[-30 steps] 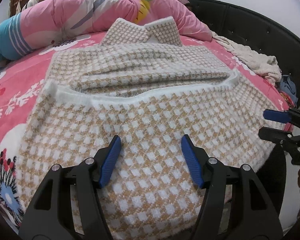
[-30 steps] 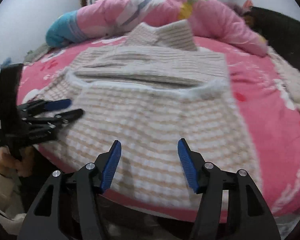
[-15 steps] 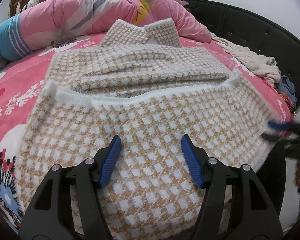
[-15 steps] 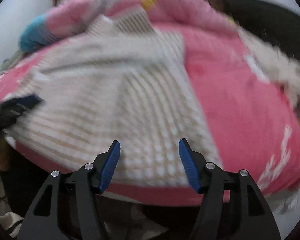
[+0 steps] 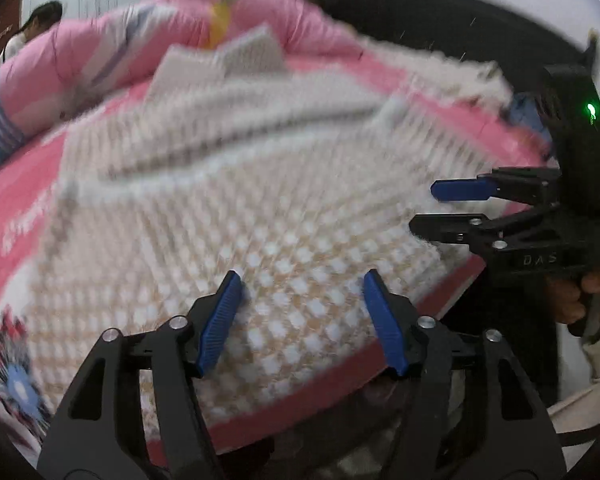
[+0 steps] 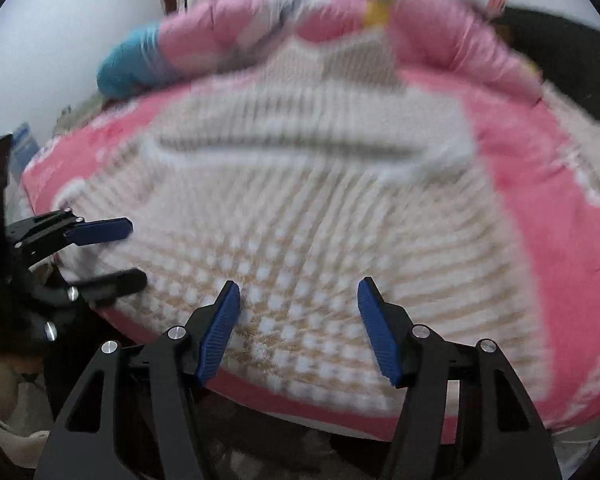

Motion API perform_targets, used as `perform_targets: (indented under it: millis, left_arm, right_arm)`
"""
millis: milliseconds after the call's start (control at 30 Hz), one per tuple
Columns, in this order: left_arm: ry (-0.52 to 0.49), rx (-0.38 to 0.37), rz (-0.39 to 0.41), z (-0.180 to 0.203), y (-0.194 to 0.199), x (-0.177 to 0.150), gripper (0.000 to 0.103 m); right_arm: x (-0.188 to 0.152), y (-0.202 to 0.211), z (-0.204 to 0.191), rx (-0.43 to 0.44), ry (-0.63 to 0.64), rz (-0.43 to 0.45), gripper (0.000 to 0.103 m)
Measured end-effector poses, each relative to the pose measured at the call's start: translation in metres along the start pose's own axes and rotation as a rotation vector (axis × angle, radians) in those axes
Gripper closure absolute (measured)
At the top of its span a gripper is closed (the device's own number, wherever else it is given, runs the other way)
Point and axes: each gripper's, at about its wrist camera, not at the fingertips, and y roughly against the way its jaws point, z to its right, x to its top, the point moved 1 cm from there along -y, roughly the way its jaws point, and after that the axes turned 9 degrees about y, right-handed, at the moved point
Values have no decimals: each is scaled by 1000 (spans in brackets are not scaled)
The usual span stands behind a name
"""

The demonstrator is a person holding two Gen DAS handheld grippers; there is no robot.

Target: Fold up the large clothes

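Observation:
A beige and white checked knit garment lies flat on the pink bed, its sleeves folded across the middle and its collar at the far end; it also shows in the right wrist view. My left gripper is open and empty over the garment's near hem. My right gripper is open and empty over the hem too. The right gripper shows in the left wrist view at the garment's right corner. The left gripper shows in the right wrist view at the left corner. Both views are blurred.
A rolled pink quilt lies across the far end of the bed. A cream towel lies at the right by the black headboard. A person is behind the quilt. The bed's front edge drops off below the grippers.
Both grippers have shifted, and both views are now blurred. The right gripper has come in to the garment's right corner, and the left shows at the left corner. Both stay open.

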Motion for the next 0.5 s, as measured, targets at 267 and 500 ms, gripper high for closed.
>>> perform_targets:
  millis: [267,500]
  left_arm:
    - [29,45,77,-14,23,11,39]
    - [107,152,53,-58,11,-6,37]
  right_arm:
    - [7,35,-3,-22,8,60,38]
    - [-5,4,19,25,-61,13,26]
